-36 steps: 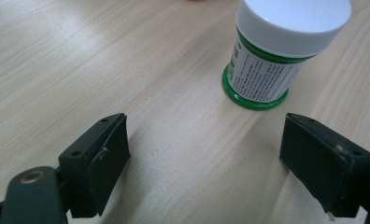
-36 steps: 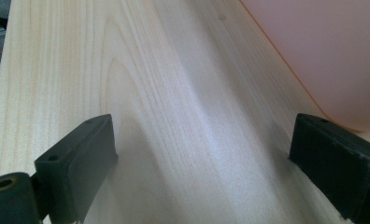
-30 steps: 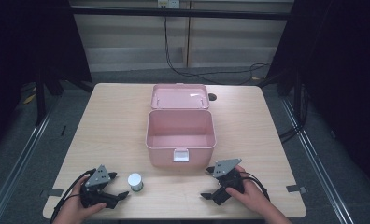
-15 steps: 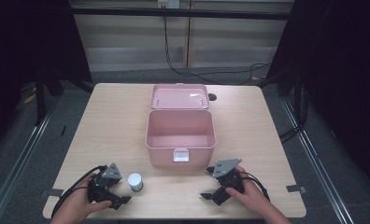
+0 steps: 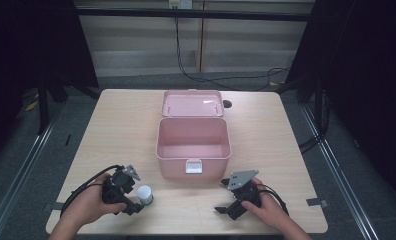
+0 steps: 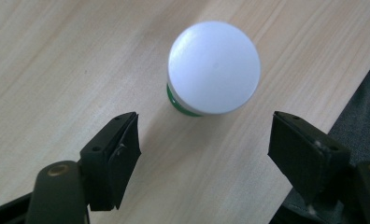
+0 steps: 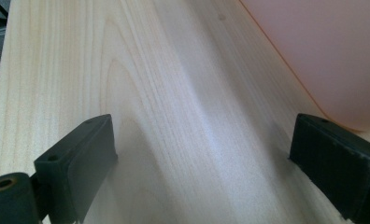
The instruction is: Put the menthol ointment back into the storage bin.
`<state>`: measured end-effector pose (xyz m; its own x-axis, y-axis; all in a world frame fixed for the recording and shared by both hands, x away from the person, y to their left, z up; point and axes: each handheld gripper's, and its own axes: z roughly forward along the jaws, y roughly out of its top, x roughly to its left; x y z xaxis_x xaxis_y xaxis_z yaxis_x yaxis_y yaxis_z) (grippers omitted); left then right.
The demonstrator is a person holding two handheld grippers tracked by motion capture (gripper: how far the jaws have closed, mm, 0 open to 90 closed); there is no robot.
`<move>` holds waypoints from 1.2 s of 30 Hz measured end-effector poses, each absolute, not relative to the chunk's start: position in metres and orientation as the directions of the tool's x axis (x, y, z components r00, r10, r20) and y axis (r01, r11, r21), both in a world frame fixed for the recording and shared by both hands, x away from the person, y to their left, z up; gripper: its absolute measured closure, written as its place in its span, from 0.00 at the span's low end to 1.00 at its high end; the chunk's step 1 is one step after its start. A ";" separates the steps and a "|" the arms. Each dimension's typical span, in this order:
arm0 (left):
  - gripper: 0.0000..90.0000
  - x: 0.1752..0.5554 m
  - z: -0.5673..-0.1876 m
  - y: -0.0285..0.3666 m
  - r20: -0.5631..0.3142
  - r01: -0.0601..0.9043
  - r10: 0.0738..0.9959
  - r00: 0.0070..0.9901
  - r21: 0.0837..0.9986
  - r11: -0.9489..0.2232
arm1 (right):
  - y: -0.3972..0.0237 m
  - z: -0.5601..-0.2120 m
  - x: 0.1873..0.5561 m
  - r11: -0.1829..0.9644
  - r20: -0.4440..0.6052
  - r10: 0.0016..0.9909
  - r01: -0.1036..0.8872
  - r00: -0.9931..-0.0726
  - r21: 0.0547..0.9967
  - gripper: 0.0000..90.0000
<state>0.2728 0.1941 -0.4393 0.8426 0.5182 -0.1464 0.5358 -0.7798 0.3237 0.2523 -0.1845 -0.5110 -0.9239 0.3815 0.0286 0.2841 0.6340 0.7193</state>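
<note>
A small white-lidded jar point(image 5: 145, 194) with a green band stands upright on the table near the front left. In the left gripper view the jar point(image 6: 213, 67) sits just past the jaw tips, not between them. My left gripper point(image 5: 136, 197) point(image 6: 204, 135) is tilted down toward the jar; its jaws have just been closing, but they stand open with nothing between them. My right gripper point(image 5: 222, 196) point(image 7: 202, 140) rests open on the table at the front right, holding nothing. An open pink box point(image 5: 193, 150) stands at the table's middle.
The box's lid point(image 5: 192, 104) lies folded back behind it, and its white latch point(image 5: 193, 166) faces the front. A pink wall of the box point(image 7: 323, 46) rises just beside my right gripper. The table's front edge point(image 5: 186, 232) runs close behind both hands.
My left hand has lifted and moved right, up to the jar, and its jaws stand narrower than before. The right hand and the box have not moved.
</note>
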 end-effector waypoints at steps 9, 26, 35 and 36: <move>0.30 0.280 -0.435 0.183 -0.178 0.552 0.522 0.834 0.267 -0.790 | -0.184 -0.511 0.252 0.634 0.028 0.381 0.283 -0.924 0.719 0.07; 0.45 0.295 -0.432 0.157 -0.192 0.606 0.580 0.792 0.125 -0.786 | -0.184 -0.511 0.252 0.634 0.029 0.382 0.285 -0.924 0.719 0.07; 0.51 0.301 -0.432 0.148 -0.190 0.622 0.600 0.777 0.088 -0.778 | -0.184 -0.511 0.252 0.634 0.029 0.382 0.285 -0.924 0.719 0.07; 0.51 0.301 -0.432 0.148 -0.189 0.624 0.602 0.776 0.091 -0.776 | -0.184 -0.511 0.252 0.634 0.029 0.381 0.284 -0.924 0.719 0.07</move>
